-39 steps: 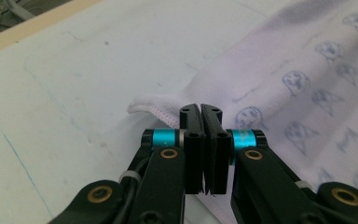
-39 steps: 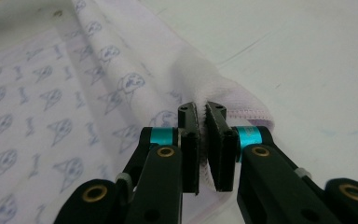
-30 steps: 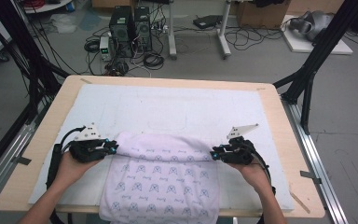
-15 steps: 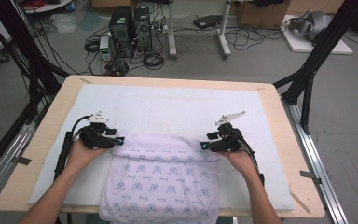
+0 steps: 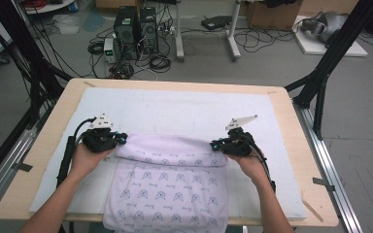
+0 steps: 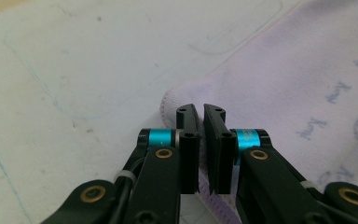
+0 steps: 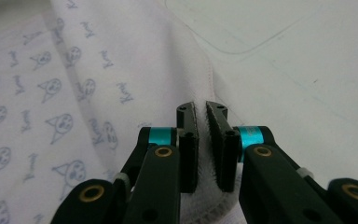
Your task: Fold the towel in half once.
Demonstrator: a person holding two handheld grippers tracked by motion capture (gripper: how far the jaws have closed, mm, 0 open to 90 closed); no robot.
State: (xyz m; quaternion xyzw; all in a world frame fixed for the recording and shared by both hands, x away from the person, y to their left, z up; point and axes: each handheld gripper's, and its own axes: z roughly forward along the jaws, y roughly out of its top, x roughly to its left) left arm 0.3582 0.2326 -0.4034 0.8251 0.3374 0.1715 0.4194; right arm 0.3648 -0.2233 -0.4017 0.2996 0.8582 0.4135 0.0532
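Note:
A lilac towel [image 5: 167,184] printed with small cat faces lies on the white mat, its far part folded over into a plain band and its near end hanging off the table's front edge. My left gripper [image 5: 121,139] is at the band's left corner, my right gripper [image 5: 214,144] at its right corner. In the left gripper view the jaws [image 6: 200,112] have just been closing and pinch the towel's hem [image 6: 284,93]. In the right gripper view the jaws [image 7: 201,109] have also just closed, with the stitched hem [image 7: 121,60] between the pads.
The white mat [image 5: 175,109] covers most of the wooden table [image 5: 53,126]. Black frame legs stand at both far corners. Computers and cables lie on the floor beyond the table.
Both grippers slid a little away from the person and inward to the folded band's corners. Their jaws opened wider, then closed on the towel.

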